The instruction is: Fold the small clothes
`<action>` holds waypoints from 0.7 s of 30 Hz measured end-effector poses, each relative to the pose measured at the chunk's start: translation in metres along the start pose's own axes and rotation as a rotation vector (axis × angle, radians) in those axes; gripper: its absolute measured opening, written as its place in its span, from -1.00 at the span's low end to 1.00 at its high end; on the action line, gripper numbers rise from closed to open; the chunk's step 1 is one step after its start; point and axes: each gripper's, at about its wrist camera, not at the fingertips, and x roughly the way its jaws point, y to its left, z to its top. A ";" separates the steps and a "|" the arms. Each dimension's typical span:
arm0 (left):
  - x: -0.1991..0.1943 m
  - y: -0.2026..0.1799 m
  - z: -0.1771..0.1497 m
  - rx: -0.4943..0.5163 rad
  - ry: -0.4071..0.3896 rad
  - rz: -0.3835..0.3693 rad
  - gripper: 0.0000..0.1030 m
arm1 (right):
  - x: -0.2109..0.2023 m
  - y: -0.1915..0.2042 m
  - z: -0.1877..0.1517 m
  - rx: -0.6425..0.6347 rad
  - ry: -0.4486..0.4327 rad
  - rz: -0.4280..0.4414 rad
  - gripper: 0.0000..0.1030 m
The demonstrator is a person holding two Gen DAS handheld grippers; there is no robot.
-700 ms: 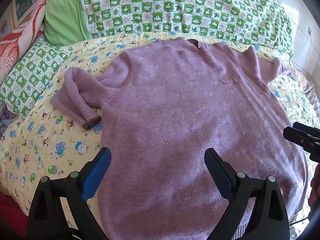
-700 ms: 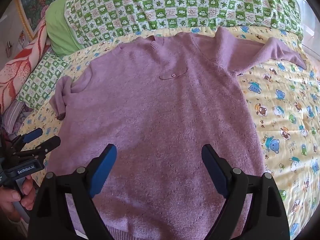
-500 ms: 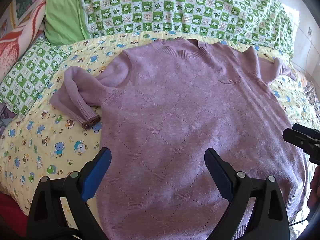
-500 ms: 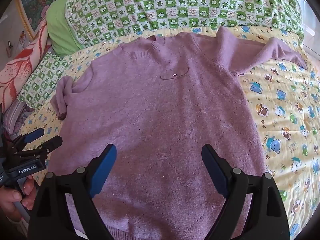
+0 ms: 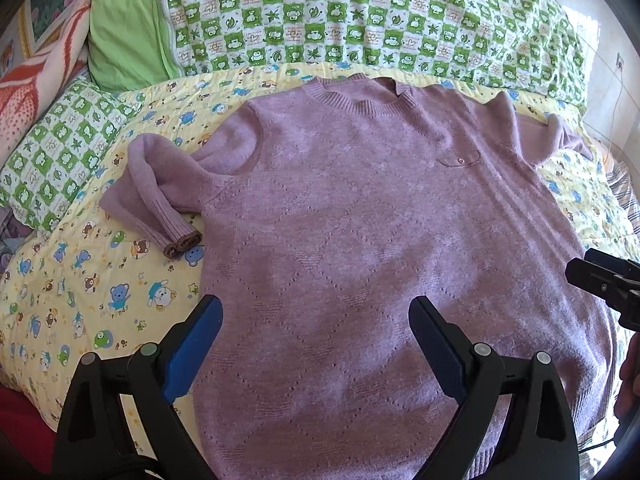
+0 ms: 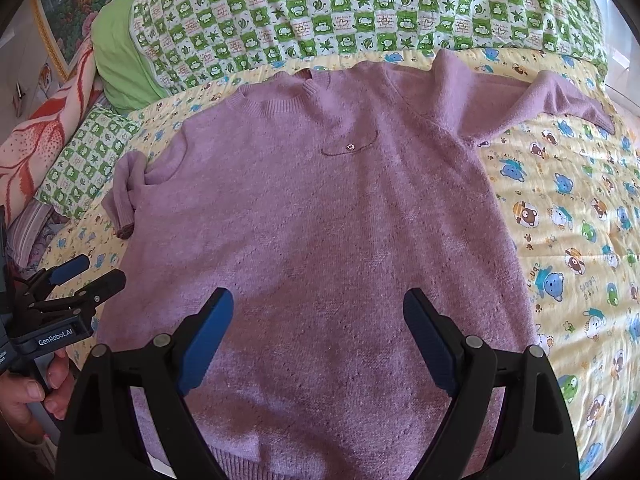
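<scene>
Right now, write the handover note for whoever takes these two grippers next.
Left gripper: open, empty, above the sweater's lower left part.
Right gripper: open, empty, above its lower middle.
Sweater: purple, spread front up on the yellow quilt, collar toward the green checked pillows.
Left sleeve: bunched and doubled back beside the body. Right sleeve: stretched outward with a bend.
Done: laid out flat. No fold made yet.
Left: fold both sleeves in, then the body.
</scene>
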 end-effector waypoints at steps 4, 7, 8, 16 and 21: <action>0.002 0.000 0.000 -0.001 0.003 -0.004 0.84 | 0.000 0.003 0.000 0.002 0.000 0.001 0.69; 0.003 0.000 0.001 -0.001 0.007 -0.006 0.84 | 0.000 0.002 -0.001 -0.001 -0.002 -0.002 0.69; 0.004 0.001 0.002 -0.001 0.007 -0.008 0.84 | 0.000 0.001 -0.001 -0.001 -0.001 -0.002 0.69; 0.011 -0.002 0.007 -0.001 0.011 -0.015 0.84 | 0.002 -0.006 0.004 0.022 0.002 -0.008 0.69; 0.019 -0.006 0.013 -0.009 0.011 -0.024 0.84 | 0.001 -0.018 0.008 0.050 0.002 -0.026 0.69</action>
